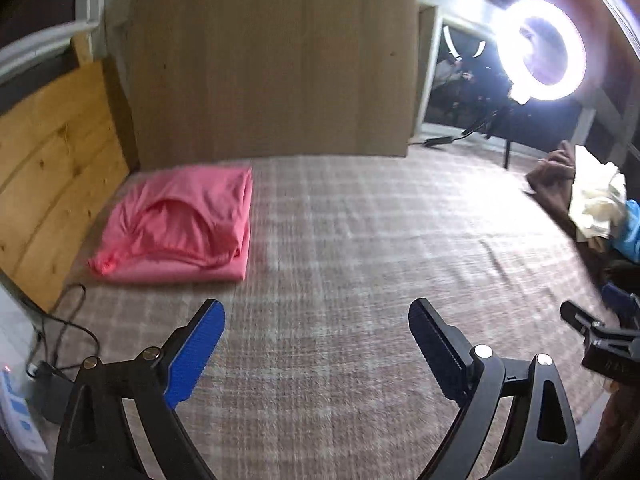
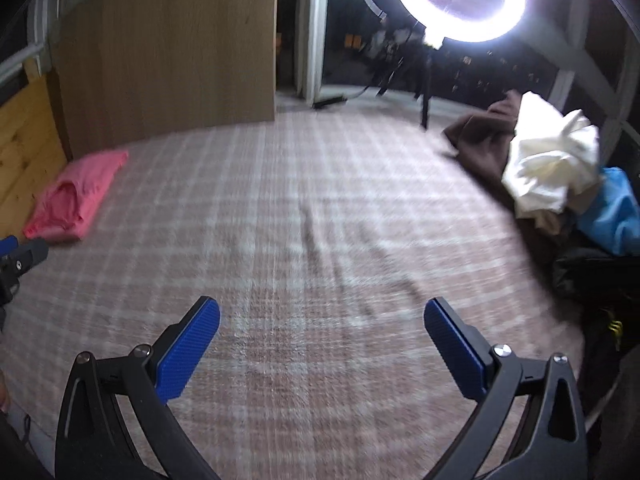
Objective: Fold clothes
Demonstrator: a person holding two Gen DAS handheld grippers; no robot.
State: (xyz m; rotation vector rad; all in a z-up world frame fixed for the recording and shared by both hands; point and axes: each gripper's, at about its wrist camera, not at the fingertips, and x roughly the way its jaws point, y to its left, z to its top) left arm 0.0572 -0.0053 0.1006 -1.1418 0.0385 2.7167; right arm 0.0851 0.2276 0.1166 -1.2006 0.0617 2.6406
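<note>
One pink garment (image 1: 176, 224) lies folded against the wooden board (image 1: 272, 60), so I count it done. Far from that board a pile of clothes (image 2: 552, 172) waits unfolded. My left tool (image 1: 316, 344) and right tool (image 2: 320, 344) both gape, empty, over the checked blanket (image 2: 300, 220).

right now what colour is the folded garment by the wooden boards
Pink. The folded garment shows best in the left wrist view, lying on the plaid cover.
</note>
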